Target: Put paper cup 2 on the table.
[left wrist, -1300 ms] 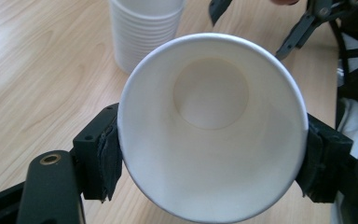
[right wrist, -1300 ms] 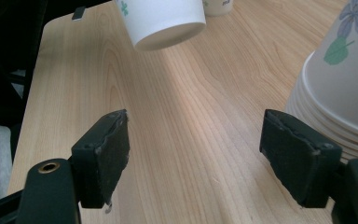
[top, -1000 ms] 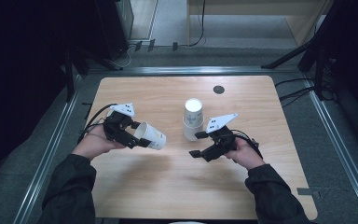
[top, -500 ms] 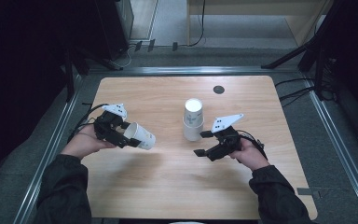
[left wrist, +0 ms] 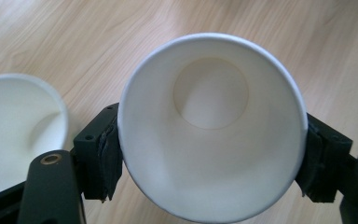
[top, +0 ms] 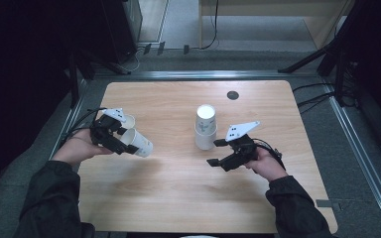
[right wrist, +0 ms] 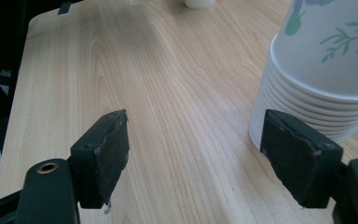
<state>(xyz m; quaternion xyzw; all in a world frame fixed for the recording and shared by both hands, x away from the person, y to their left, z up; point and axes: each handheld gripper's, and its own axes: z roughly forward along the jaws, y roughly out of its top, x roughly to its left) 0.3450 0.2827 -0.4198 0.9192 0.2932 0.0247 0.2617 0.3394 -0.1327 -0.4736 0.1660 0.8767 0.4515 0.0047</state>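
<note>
Paper cup [top: 138, 143] lay on its side at the worktop's [top: 178, 198] left, pinched by the left tongs [top: 110, 136], beside another cup [top: 127, 120]. Right tongs [top: 220, 152] stood spread, near the upside-down cup stack [top: 205, 127] at mid-worktop.

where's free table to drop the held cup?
Bare wood: the near strip between the two hands, and the far left corner of the table beyond the left gripper. Crowded: by the standing cup beside the held cup, and between the stack and the right gripper.
</note>
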